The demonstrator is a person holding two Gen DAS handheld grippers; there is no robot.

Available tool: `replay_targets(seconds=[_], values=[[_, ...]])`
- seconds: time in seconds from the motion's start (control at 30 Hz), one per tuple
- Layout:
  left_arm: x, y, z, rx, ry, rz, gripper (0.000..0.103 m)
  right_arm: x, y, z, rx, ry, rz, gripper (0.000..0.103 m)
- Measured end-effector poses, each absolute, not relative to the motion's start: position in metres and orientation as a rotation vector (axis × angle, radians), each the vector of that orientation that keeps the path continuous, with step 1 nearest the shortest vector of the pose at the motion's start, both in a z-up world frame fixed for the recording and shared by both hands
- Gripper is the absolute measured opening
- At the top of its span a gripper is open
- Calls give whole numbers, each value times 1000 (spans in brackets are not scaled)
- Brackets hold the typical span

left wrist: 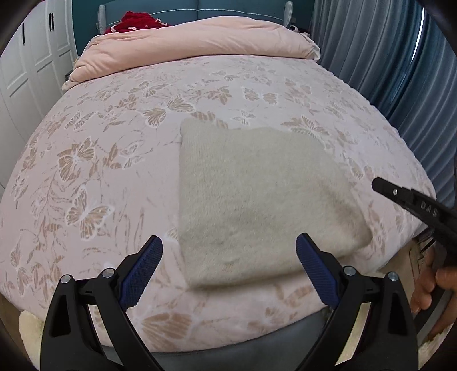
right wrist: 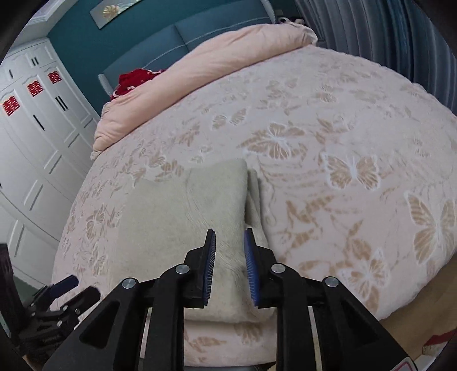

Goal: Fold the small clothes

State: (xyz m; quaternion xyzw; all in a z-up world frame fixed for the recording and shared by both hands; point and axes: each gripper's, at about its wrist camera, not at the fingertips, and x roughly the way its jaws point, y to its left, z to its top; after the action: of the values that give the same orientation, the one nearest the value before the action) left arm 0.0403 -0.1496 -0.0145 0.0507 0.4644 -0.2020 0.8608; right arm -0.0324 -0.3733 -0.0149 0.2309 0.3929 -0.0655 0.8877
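Observation:
A cream fuzzy garment [left wrist: 257, 194] lies folded into a rectangle on the bed near its foot edge; it also shows in the right wrist view [right wrist: 185, 222]. My left gripper [left wrist: 228, 248] is open wide and empty, hovering just above the garment's near edge. My right gripper [right wrist: 228, 242] hovers above the garment's near right corner, its jaws slightly apart with nothing between them. The right gripper also shows at the right in the left wrist view [left wrist: 380, 185]. The left gripper appears at the lower left of the right wrist view [right wrist: 74, 285].
The bed has a pink butterfly-patterned cover [left wrist: 114, 142]. A folded pink duvet [left wrist: 194, 42] and a red item [left wrist: 137, 22] lie at the head. White wardrobes [right wrist: 34, 120] stand on the left, blue curtains [left wrist: 385, 57] on the right.

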Motion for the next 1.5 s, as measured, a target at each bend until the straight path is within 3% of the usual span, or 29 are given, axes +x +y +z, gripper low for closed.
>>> replay_targets(seconds=[0.1, 0.2, 0.27, 0.33, 0.5, 0.73, 0.77, 0.8, 0.83, 0.87, 0.9, 1.07, 1.27, 1.43, 1.47, 1.5], values=[[70, -172, -14, 94, 978, -418, 92, -5, -369, -32, 444, 876, -127, 1], [95, -194, -39, 139, 1032, -391, 92, 17, -361, -87, 363, 1037, -166, 0], [107, -203, -72, 182, 1118, -368, 92, 17, -355, -111, 275, 1031, -198, 0], [110, -205, -96, 212, 1153, -332, 95, 18, -351, -111, 230, 1022, -212, 0], [99, -209, -99, 286, 1082, -328, 97, 18, -343, -111, 155, 1005, -233, 0], [100, -203, -92, 266, 1092, -329, 97, 3, -361, -87, 374, 941, -211, 1], [100, -202, -91, 260, 1097, -331, 97, -1, -364, -84, 417, 933, -206, 5], [98, -200, -90, 251, 1103, -334, 97, -4, -367, -81, 451, 924, -209, 19], [97, -198, -88, 244, 1109, -335, 97, -8, -370, -78, 470, 917, -228, 36], [96, -195, -85, 230, 1116, -337, 97, -13, -371, -75, 474, 897, -249, 76], [95, -191, -82, 205, 1122, -346, 97, -19, -372, -71, 471, 863, -272, 79], [94, -157, -76, -21, 1171, -430, 98, -22, -375, -85, 508, 900, -219, 81], [117, -137, -116, -163, 1324, -392, 98, -12, -381, -133, 762, 982, -115, 83], [125, -142, -137, -274, 1374, -433, 98, -4, -386, -144, 892, 932, -82, 89], [125, -145, -136, -276, 1377, -435, 98, -1, -386, -144, 915, 932, -70, 88], [125, -147, -134, -276, 1385, -444, 98, 2, -386, -144, 940, 931, -45, 79]])
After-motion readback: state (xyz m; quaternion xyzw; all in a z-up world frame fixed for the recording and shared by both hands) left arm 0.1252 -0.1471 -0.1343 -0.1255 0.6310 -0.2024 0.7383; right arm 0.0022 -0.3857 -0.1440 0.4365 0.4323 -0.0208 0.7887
